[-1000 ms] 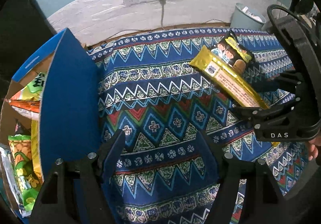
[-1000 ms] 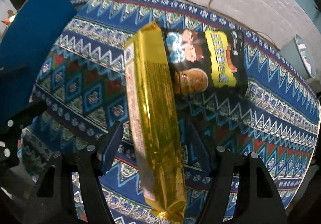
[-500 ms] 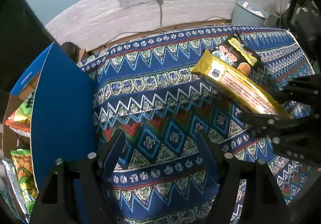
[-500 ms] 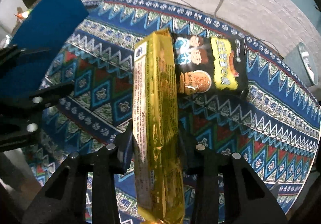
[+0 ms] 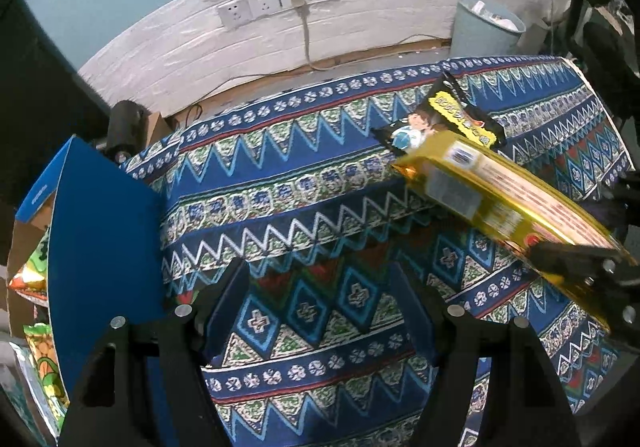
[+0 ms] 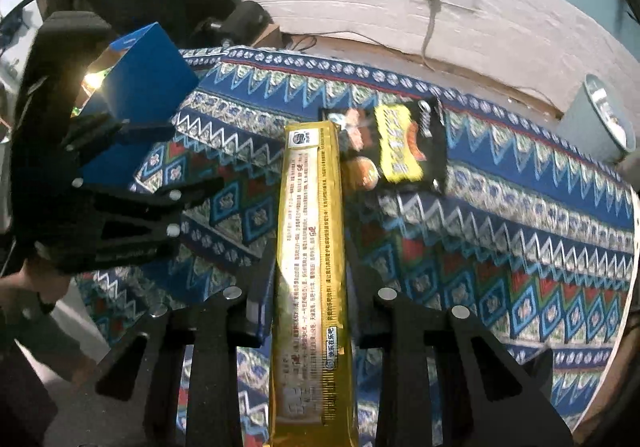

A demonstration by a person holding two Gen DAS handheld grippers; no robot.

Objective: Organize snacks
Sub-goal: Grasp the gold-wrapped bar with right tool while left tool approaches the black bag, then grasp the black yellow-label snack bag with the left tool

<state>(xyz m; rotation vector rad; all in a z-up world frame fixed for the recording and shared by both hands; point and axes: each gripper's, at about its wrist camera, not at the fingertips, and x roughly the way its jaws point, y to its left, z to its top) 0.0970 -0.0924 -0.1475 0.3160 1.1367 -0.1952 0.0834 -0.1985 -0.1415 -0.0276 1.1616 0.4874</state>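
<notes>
A long gold snack pack (image 6: 310, 207) hangs lifted above the patterned tablecloth (image 5: 300, 187). My right gripper (image 6: 310, 271) has its jaws closing tight on the pack, pads pressed to both long sides. In the left wrist view the gold pack (image 5: 500, 199) juts in from the right, held by the right gripper (image 5: 592, 235). A black snack bag (image 6: 400, 143) lies flat on the cloth just behind it, also visible as the black bag (image 5: 452, 115). My left gripper (image 5: 320, 287) stands open over bare cloth, beside the blue box (image 5: 100, 247).
The blue box (image 6: 148, 87) stands at the table's left edge with green and orange snack bags (image 5: 40, 359) inside. A pale bin (image 5: 484, 27) sits on the floor beyond the table. Wall sockets and a cable run along the white wall behind.
The right gripper's jaws closed on the gold pack and raised it off the cloth, tilting it up. The left gripper drifted a little across the table, still open.
</notes>
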